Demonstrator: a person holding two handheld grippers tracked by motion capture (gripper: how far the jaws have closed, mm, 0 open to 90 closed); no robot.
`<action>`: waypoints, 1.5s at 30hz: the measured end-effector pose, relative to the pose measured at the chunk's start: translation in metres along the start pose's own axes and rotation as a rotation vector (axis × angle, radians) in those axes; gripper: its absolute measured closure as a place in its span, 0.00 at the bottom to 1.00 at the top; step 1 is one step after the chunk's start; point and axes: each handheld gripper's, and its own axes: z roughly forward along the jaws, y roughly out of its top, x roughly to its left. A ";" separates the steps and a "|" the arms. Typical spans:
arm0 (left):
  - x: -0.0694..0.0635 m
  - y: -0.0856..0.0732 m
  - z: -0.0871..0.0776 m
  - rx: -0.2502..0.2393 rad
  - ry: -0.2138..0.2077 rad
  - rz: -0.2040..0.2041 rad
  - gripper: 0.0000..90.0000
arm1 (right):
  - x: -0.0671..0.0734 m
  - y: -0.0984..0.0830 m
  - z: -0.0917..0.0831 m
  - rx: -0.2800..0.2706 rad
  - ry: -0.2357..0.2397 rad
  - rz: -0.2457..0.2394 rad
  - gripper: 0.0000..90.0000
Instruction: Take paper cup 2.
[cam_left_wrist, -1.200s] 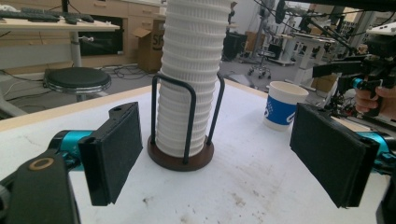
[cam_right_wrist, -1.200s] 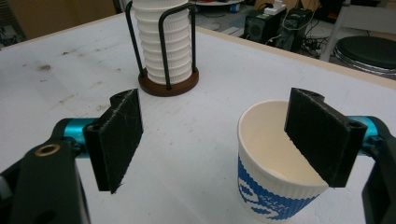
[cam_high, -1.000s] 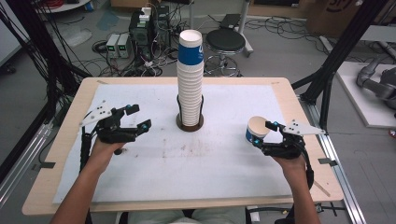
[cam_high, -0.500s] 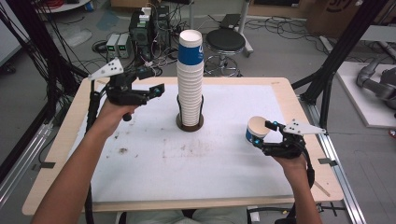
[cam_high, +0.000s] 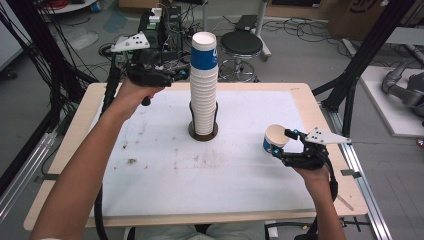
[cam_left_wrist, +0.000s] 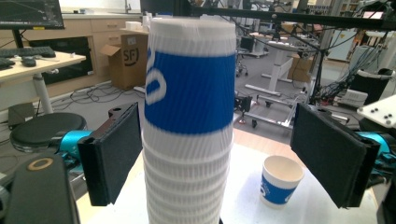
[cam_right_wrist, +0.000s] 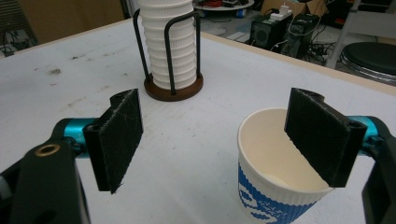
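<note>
Straddling the top cup (cam_left_wrist: 189, 79) of the paper cup stack (cam_high: 203, 85), left gripper (cam_high: 181, 75) fingers (cam_left_wrist: 112, 158) wide open, no contact.

Left tool (cam_high: 184, 74) raised, arm extended, jaws wide apart — right tool (cam_high: 285, 142) low, jaws parted.

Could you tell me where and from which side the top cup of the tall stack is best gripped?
Grip the top cup across its blue band, just under the rim, coming in level from the side. The stack stands upright and the cup's ribbed wall is the only part clear of the cups below. The left gripper already straddles it, jaws open, pads apart from the wall.
</note>
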 end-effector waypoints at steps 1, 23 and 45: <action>0.001 0.003 0.003 0.008 0.001 0.003 0.18 | 0.000 0.000 0.000 -0.002 0.000 -0.001 0.22; 0.005 0.039 0.056 0.101 0.047 0.019 0.26 | -0.001 -0.001 -0.002 -0.005 0.008 0.006 0.22; 0.000 0.051 0.056 0.127 0.064 0.040 0.32 | -0.001 -0.001 -0.002 -0.005 0.011 0.004 0.22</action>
